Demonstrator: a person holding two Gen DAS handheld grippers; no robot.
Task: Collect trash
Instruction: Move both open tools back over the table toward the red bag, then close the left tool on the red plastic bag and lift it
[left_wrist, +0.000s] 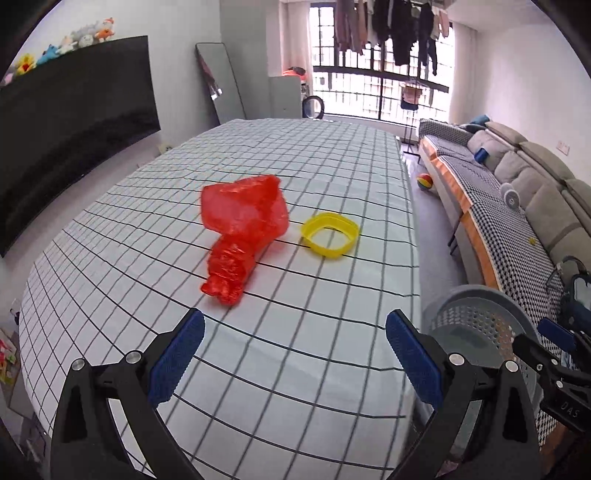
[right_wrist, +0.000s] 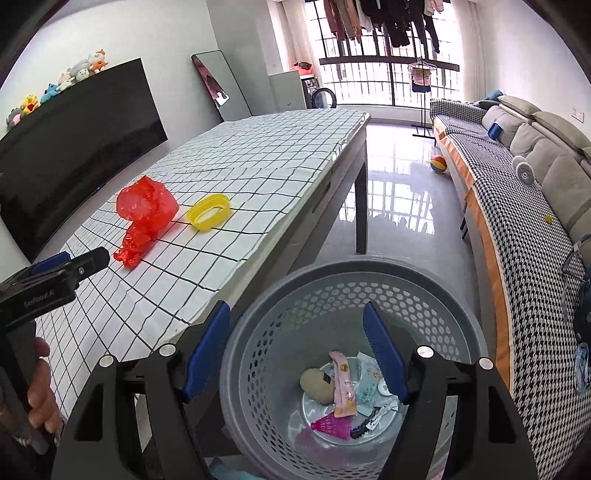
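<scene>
**Collect Trash: Two Items on the Worktop, Both Grippers Empty**

**Status.** The left gripper (left_wrist: 295, 354) is above the near part of the worktop (left_wrist: 332, 350), fingers (left_wrist: 177, 362) spread wide and holding nothing. The right gripper (right_wrist: 295, 354) is above the grey perforated basket (right_wrist: 461, 332), fingers (right_wrist: 207, 350) also spread wide and empty.

**Location of remaining trash.** All positions are given relative to the basket, which stands on the floor just beside the worktop's near corner.
- Red plastic bag (left_wrist: 240, 229): crumpled, lying on the worktop beyond the basket and toward the television side.
- Yellow plastic ring (left_wrist: 330, 234): lying flat just beside the bag, on the side nearer the basket. The two look close, possibly touching.

**Relation to the fingers.** In the left wrist view the bag lies ahead of the open fingers, its near end slightly toward the left finger; bag and fingers are apart, not in contact. The ring lies farther ahead, between the finger lines.

**Reason for arrangement.** The basket sits below the worktop edge, likely so that items need only a short carry before release. Several wrappers and small scraps (right_wrist: 345, 387) already lie at its bottom. The wide finger opening suits the bulky, compressible bag, which appears to be the next pickup for the left gripper.
</scene>
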